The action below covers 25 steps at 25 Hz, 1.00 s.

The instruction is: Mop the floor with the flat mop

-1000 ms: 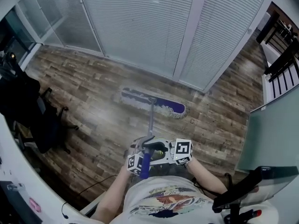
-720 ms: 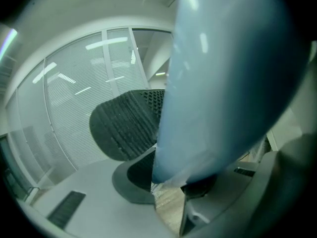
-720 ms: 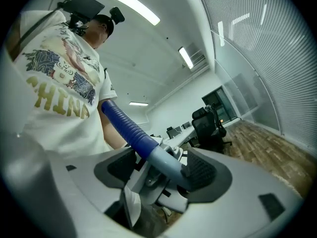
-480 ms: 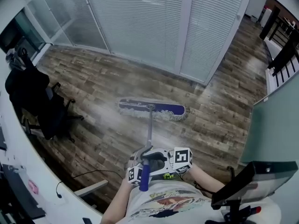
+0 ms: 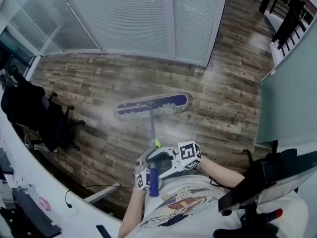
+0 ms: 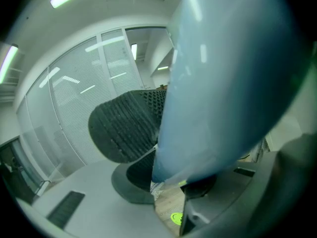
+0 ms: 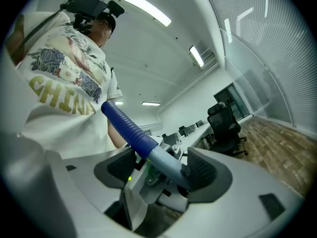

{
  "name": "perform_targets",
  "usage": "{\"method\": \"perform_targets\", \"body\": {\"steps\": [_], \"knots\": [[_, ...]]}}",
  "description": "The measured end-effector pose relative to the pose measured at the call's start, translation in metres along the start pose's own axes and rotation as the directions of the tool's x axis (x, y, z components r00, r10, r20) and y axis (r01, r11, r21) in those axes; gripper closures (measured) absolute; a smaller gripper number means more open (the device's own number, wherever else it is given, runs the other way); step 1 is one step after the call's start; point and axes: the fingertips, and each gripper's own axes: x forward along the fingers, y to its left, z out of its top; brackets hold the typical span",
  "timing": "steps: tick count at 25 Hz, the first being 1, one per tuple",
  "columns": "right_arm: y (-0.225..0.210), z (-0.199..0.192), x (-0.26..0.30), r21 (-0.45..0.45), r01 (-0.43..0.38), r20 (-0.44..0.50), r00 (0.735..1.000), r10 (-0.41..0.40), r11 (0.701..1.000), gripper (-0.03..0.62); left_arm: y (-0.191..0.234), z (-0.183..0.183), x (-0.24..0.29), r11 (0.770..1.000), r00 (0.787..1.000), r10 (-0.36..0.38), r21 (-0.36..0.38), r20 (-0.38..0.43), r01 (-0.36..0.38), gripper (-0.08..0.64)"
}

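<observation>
Left gripper (image 5: 148,175), right gripper (image 5: 166,161): both clamped on mop handle (image 5: 152,128), far from glass wall (image 5: 129,19). Mop head (image 5: 153,104) flat on floor (image 5: 99,83) near glass wall, just slid a bit away from it. Wipe going well, more floor to do.

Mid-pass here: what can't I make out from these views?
Left gripper view: the mop handle, close and blurred, hides the far jaw.
Head view: the floor under the mop head is covered by it.
Right gripper view: the mop head is not in frame.
</observation>
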Motion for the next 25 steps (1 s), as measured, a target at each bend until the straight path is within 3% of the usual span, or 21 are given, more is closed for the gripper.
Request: {"method": "perform_targets", "body": {"steps": [7, 14, 19, 25], "knots": [[0.001, -0.009, -0.015, -0.006, -0.023, -0.012, 1.0, 0.023, 1.0, 0.273, -0.013, -0.001, 0.014, 1.0, 1.0, -0.007, 0.012, -0.01, 0.007, 0.48], [-0.039, 0.005, -0.013, -0.013, -0.016, -0.008, 1.0, 0.016, 1.0, 0.273, 0.024, -0.006, 0.036, 1.0, 1.0, -0.016, 0.01, 0.0, 0.016, 0.481], [-0.093, 0.017, -0.003, -0.011, -0.01, -0.024, 1.0, 0.01, 1.0, 0.273, 0.072, -0.02, 0.06, 0.999, 0.999, -0.031, 0.023, 0.009, 0.031, 0.48], [-0.18, 0.055, 0.014, 0.003, 0.003, -0.044, 0.999, -0.003, 1.0, 0.273, 0.16, -0.031, 0.092, 0.999, 0.999, -0.044, 0.004, 0.026, 0.043, 0.48]]}}
